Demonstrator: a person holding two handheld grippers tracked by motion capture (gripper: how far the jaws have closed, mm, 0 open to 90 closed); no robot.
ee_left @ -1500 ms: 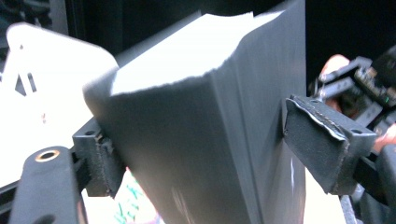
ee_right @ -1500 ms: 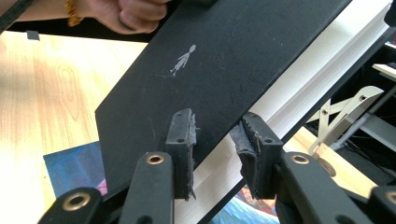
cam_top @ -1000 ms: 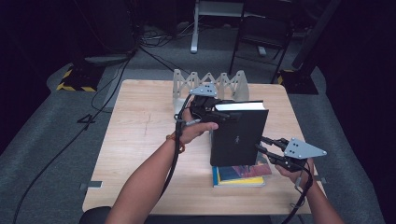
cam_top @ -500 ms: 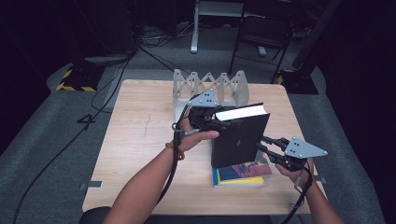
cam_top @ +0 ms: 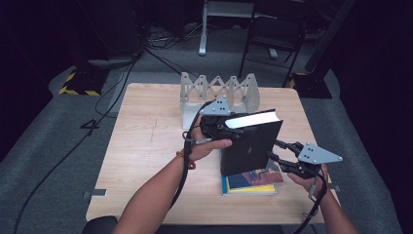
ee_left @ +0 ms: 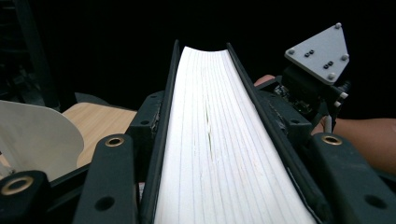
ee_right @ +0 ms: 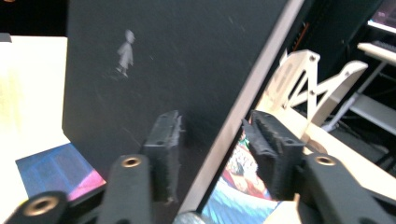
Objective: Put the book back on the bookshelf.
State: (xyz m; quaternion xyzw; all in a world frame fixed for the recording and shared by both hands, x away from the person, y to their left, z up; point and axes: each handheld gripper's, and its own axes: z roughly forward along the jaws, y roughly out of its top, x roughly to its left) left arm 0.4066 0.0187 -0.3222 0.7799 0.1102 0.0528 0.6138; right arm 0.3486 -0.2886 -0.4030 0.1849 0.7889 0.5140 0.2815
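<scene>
A black hardcover book (cam_top: 251, 144) stands on edge, tilted, on a stack of colourful books (cam_top: 253, 183). My left gripper (cam_top: 233, 125) is shut on its upper left corner. In the left gripper view the jaws have just been closing, and the pads press both covers around the white page block (ee_left: 219, 140). My right gripper (cam_top: 273, 149) is at the book's right edge. Its jaws have just been opening, and in the right gripper view (ee_right: 212, 135) they stand apart on either side of the cover edge (ee_right: 154, 60) without pressing it.
A white zigzag rack (cam_top: 219, 90) stands at the back of the wooden table (cam_top: 146, 126), just behind the book. Bare wood lies to the left. Chairs, cables and a dark floor surround the table.
My left gripper has shifted slightly right with the top of the black book. The right hand has stayed at the book's right edge.
</scene>
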